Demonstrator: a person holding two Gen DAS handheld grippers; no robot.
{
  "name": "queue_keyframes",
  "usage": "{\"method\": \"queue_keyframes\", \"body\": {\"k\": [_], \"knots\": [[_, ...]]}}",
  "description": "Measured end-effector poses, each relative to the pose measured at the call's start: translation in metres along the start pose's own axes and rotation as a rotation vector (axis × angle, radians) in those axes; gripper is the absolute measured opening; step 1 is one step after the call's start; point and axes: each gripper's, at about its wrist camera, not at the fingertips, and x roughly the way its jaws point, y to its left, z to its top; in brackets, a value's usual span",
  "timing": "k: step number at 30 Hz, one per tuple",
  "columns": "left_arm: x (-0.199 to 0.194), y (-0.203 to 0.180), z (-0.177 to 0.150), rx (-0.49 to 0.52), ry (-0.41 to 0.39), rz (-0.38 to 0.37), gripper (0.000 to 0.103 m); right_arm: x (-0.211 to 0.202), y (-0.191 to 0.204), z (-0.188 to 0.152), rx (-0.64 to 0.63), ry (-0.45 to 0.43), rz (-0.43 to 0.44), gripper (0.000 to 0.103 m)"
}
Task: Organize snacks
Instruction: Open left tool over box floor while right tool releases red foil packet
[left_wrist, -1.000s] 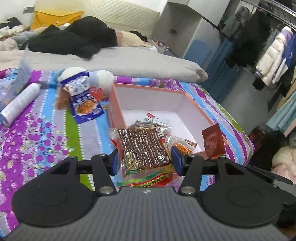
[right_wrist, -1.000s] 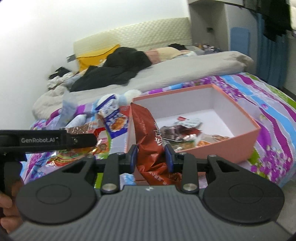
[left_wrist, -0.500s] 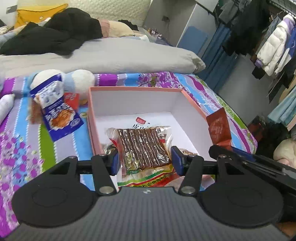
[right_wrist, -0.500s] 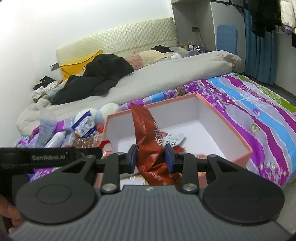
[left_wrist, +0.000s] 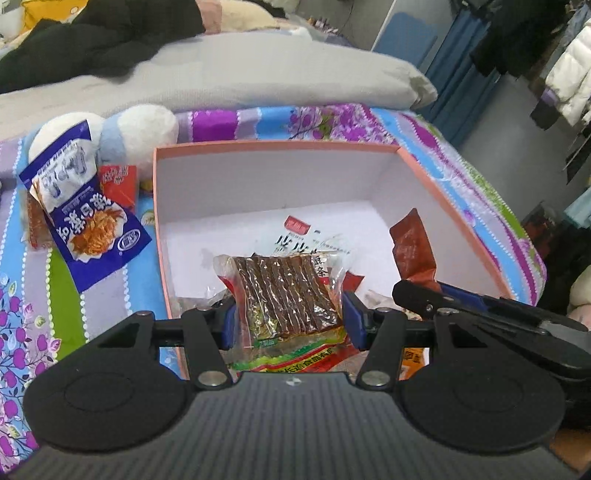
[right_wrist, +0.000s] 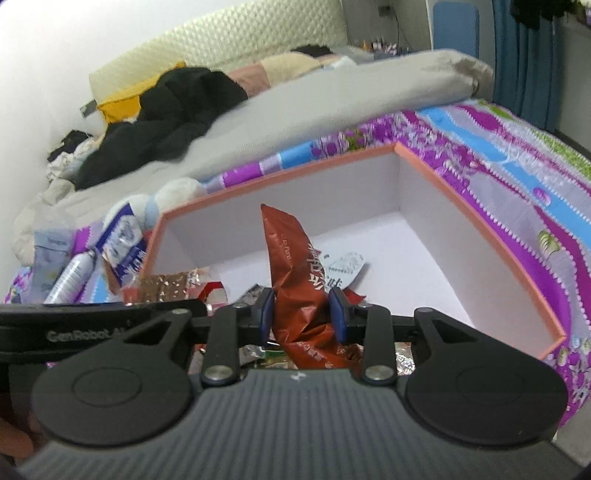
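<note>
Left fingers (left_wrist: 229, 325) clamped on a clear packet (left_wrist: 286, 295) of dark brown sticks, ribbed and shiny, with a green and red printed band at its near end. Packet gripped by its two long sides in the left gripper (left_wrist: 290, 326), held over the near left part of the box (left_wrist: 258, 146), above a white wrapper (left_wrist: 295, 240) with dark lettering and a red label lying on the box floor.

Box open-topped, salmon-pink outside, white inside, set on a striped, flowered bedspread (left_wrist: 55, 295) in purple, blue and green.

Left of the box on the bedspread: a blue and white snack bag (left_wrist: 88, 229) showing an orange shredded snack, overlapping a small red packet (left_wrist: 120, 181), with a white and pale blue plush toy (left_wrist: 136, 129) just beyond. Farther left, in the right wrist view, a silver can (right_wrist: 72, 277) lying on its side.

Right fingers (right_wrist: 338, 314) pinching a rust-red foil bag (right_wrist: 295, 280), crumpled, with pale lettering, standing upright with its pointed top above the pads. Bag held in the right gripper (right_wrist: 303, 314) over the near part of the box, right of the clear packet, with other wrappers below it.

Far side: grey duvet (left_wrist: 240, 74) and a heap of black clothing (left_wrist: 92, 40).
</note>
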Motion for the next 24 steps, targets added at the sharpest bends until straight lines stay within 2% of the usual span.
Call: {"method": "queue_keyframes", "body": {"k": [6, 8, 9, 10, 12, 17, 24], "knots": [[0.005, 0.002, -0.001, -0.008, 0.011, 0.021, 0.062, 0.012, -0.013, -0.005, 0.032, 0.022, -0.002, 0.036], [0.004, 0.001, -0.001, -0.003, 0.010, 0.025, 0.068, 0.013, -0.014, -0.005, 0.033, 0.027, 0.004, 0.037], [0.003, 0.000, -0.001, 0.000, 0.009, 0.025, 0.076, 0.013, -0.014, -0.005, 0.031, 0.027, 0.001, 0.038], [0.001, -0.001, 0.000, 0.000, 0.010, 0.032, 0.078, 0.012, -0.014, -0.005, 0.028, 0.021, 0.000, 0.041], [-0.005, -0.004, 0.000, 0.011, -0.010, 0.044, 0.080, 0.007, -0.015, -0.005, 0.029, 0.006, -0.001, 0.059], [-0.029, -0.008, -0.001, 0.017, -0.054, 0.051, 0.081, -0.009, -0.013, -0.005, 0.026, -0.022, 0.006, 0.060], [-0.087, -0.015, -0.015, 0.033, -0.146, 0.043, 0.081, -0.053, 0.000, -0.012, 0.003, -0.091, 0.021, 0.060]]}}
